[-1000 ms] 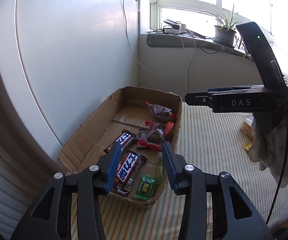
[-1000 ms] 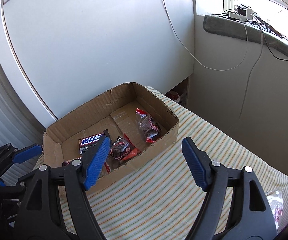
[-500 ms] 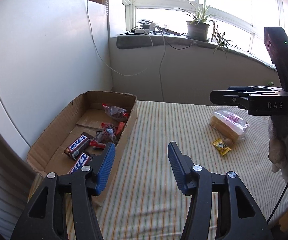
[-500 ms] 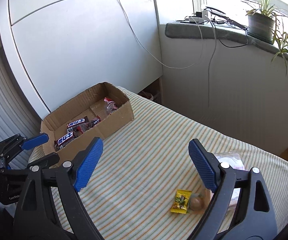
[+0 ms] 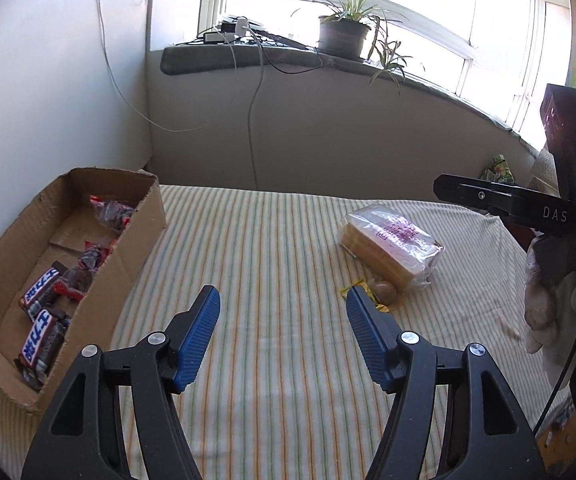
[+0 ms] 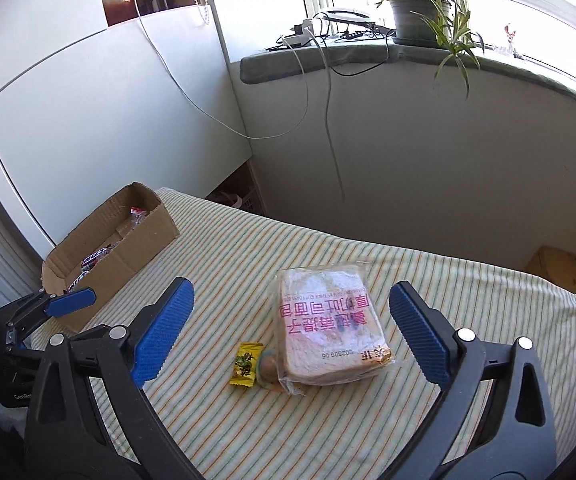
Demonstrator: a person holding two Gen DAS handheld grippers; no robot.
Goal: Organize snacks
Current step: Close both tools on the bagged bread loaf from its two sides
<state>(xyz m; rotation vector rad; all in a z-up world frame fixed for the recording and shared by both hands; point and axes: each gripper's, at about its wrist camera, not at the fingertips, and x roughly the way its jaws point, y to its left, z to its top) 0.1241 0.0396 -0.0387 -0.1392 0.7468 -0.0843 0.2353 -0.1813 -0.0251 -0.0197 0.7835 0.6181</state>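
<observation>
A cardboard box (image 5: 100,280) at the left of the striped tabletop holds several wrapped bars and candies (image 5: 38,340). A clear bag of sliced bread (image 6: 328,320) lies mid-table, with a small yellow candy (image 6: 245,369) and a round brown sweet (image 6: 269,368) touching its near-left corner. My right gripper (image 6: 292,290) hovers before the bread, its jaws opening wide with nothing pressed between them. My left gripper (image 5: 282,304) hangs over bare cloth right of the box, jaws opening and empty. Its right finger hides part of the yellow candy (image 5: 352,291). The bread (image 5: 392,248) lies beyond it.
A white cabinet stands behind the box (image 6: 144,248). A sill with a potted plant (image 6: 416,16) and hanging cables (image 6: 328,120) runs along the back wall. A gloved hand (image 5: 544,300) carries the right gripper's body (image 5: 528,204) at the table's right edge.
Both views have swung right, away from the box toward the bread bag and candies. Both pairs of jaws have spread wider.
</observation>
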